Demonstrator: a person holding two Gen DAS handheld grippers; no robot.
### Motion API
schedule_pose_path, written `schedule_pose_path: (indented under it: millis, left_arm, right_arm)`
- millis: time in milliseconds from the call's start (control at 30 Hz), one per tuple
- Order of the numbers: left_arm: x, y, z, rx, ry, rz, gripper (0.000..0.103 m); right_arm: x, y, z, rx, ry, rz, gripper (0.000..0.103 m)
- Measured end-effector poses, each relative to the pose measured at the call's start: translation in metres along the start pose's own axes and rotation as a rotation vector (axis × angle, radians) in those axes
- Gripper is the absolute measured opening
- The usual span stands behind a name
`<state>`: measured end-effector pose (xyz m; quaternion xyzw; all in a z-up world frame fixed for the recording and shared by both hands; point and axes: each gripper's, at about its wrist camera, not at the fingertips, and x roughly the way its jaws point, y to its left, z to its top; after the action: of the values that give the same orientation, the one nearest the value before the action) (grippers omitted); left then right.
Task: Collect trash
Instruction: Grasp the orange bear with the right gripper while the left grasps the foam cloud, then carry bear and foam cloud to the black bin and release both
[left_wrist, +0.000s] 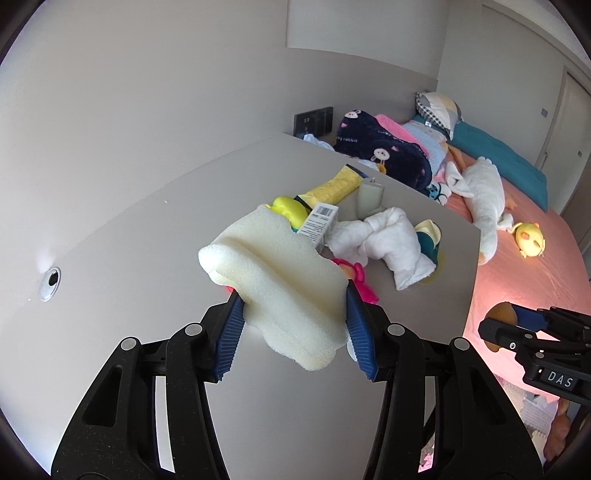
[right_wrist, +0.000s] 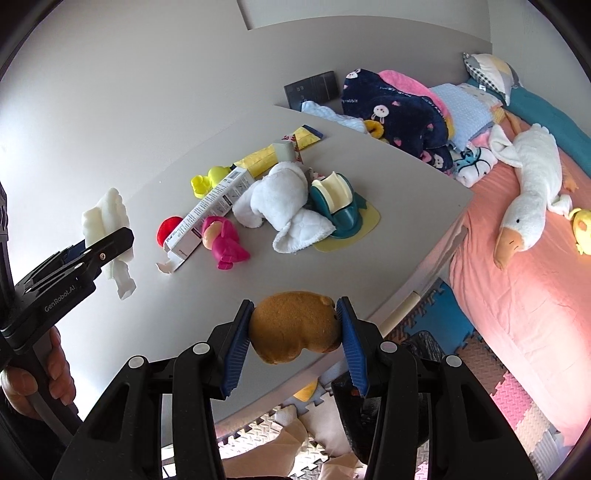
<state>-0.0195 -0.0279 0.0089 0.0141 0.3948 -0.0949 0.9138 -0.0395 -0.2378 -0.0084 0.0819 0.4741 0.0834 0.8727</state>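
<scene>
Over smooth grey table, left tongs pinch spongy cream foam; right tongs squeeze rounded brown plush.

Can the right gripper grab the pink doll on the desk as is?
Probably not: the right gripper is already shut on a brown plush toy. The pink doll itself lies unobstructed on the desk.

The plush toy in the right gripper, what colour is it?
Golden brown plush toy, clearest in the right wrist view.
</scene>
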Motion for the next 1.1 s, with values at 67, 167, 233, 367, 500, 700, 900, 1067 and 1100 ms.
schedule_pose_path:
  millis: [67,167,233,367,500,700,900,1067,1100]
  left_arm:
    - [-0.001,-0.011,-0.002,0.012,0.0,-0.011,0.05]
    - [-0.002,-0.027,-0.004,0.031,0.001,-0.031,0.05]
    - [-0.003,-0.038,-0.005,0.043,0.0,-0.047,0.05]
    - [-0.004,-0.059,-0.008,0.068,0.002,-0.075,0.05]
    - [-0.005,-0.08,-0.011,0.098,0.008,-0.103,0.05]
    - [-0.004,-0.108,-0.016,0.14,0.029,-0.149,0.05]
    - [-0.001,-0.138,-0.02,0.196,0.053,-0.199,0.05]
    - [0.001,-0.164,-0.025,0.248,0.072,-0.242,0.05]
    - [0.002,-0.169,-0.026,0.259,0.076,-0.25,0.05]
  right_arm:
    - [-0.006,-0.008,-0.003,0.01,-0.007,-0.008,0.048]
    - [-0.015,-0.02,-0.009,0.024,-0.017,-0.021,0.048]
    - [-0.021,-0.027,-0.014,0.033,-0.023,-0.029,0.048]
    - [-0.033,-0.043,-0.023,0.054,-0.034,-0.048,0.048]
    - [-0.042,-0.059,-0.032,0.08,-0.043,-0.066,0.048]
    - [-0.054,-0.078,-0.044,0.118,-0.051,-0.088,0.048]
    - [-0.066,-0.097,-0.053,0.154,-0.059,-0.111,0.048]
    - [-0.076,-0.113,-0.062,0.181,-0.067,-0.139,0.048]
    - [-0.077,-0.116,-0.063,0.187,-0.067,-0.144,0.048]
